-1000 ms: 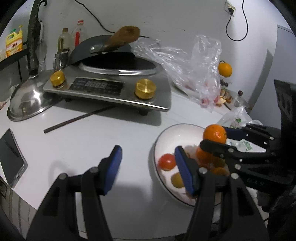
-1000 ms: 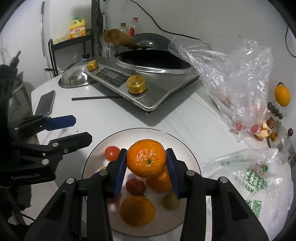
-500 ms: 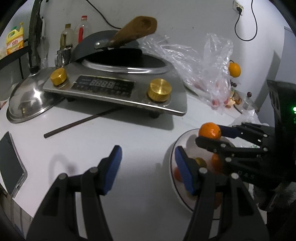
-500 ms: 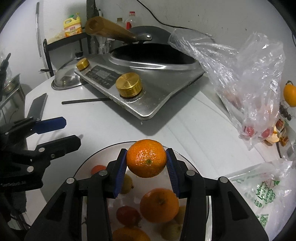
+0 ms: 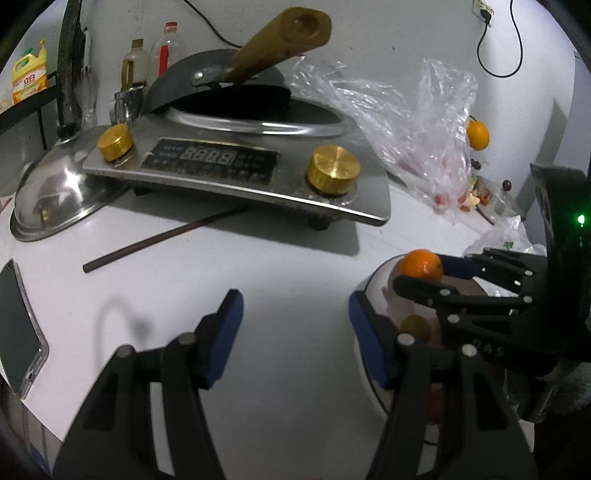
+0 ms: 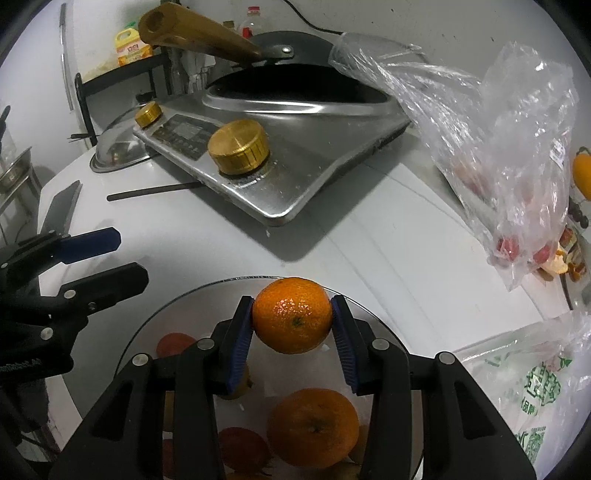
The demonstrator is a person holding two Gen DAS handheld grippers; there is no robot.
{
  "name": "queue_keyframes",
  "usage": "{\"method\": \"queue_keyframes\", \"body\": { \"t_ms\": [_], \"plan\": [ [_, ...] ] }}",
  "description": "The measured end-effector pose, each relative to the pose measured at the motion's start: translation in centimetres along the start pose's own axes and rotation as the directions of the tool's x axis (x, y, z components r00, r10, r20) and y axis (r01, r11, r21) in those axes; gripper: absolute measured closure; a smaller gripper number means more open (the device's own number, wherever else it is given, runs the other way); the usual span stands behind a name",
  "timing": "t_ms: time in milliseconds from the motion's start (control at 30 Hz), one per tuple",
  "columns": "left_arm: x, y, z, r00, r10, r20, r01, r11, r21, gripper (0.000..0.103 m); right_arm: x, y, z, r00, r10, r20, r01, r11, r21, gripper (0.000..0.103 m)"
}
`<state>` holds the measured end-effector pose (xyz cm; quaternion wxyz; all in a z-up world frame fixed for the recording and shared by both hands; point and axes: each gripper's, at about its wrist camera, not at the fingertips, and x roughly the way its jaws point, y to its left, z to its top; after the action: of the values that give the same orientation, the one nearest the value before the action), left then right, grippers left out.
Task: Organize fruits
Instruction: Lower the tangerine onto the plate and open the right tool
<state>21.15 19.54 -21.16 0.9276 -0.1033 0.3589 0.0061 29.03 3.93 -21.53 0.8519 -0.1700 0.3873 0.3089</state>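
A mandarin [image 6: 291,315] sits clamped between the blue pads [image 6: 238,341] of the right gripper [image 6: 291,332], pressed on both sides and held in the air above the far part of the white plate [image 6: 184,299]. Below and behind the grip, nearer the camera, the plate holds a second orange [image 6: 313,427], a red fruit [image 6: 243,448] beside it and another reddish one [image 6: 173,343] toward the left rim. The left gripper [image 5: 295,332] hangs over bare tabletop [image 5: 295,269] just left of the plate, its jaws spread wide with nothing between them. Beyond both grippers stands a steel induction cooker [image 6: 295,162] with brass knobs, carrying a wok with a wooden handle [image 6: 199,35]; a single dark chopstick [image 5: 162,236] lies in front of it. To the right of the held fruit lies a crumpled clear plastic bag [image 6: 498,147] with small red fruits inside.
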Motion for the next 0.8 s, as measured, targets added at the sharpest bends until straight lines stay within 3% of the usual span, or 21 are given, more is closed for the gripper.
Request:
{"method": "queue_keyframes", "body": {
  "t_ms": [67,200,300,400,433,800],
  "plan": [
    [-0.1,0.0,0.0,1.000,0.000,0.004,0.000,1.000,0.002,0.041,0.2,-0.1,-0.1,1.000,0.001,-0.007,-0.001,1.000,0.006,0.059],
    [-0.6,-0.1,-0.1,1.000,0.000,0.021,0.000,1.000,-0.003,0.025,0.3,-0.1,-0.2,1.000,-0.004,-0.016,0.004,1.000,0.016,0.059],
    [-0.8,-0.3,-0.1,1.000,0.006,0.023,-0.006,1.000,0.006,0.025,0.3,-0.2,-0.2,1.000,0.002,-0.020,-0.001,1.000,0.027,0.058],
    [-1.1,-0.5,-0.1,1.000,0.003,0.026,-0.003,1.000,0.003,0.025,-0.1,-0.1,-0.2,1.000,0.010,-0.008,-0.010,1.000,0.027,0.043],
    [-1.3,-0.5,-0.2,1.000,0.004,0.029,-0.004,1.000,0.005,0.025,-0.2,-0.1,-0.2,1.000,0.014,-0.008,-0.014,0.999,0.029,0.042],
    [-2.9,-1.0,-0.4,0.999,0.013,0.053,-0.013,1.000,0.004,0.025,-1.8,0.4,-0.5,1.000,0.013,0.013,-0.014,1.000,0.025,0.041]
  ]
}}
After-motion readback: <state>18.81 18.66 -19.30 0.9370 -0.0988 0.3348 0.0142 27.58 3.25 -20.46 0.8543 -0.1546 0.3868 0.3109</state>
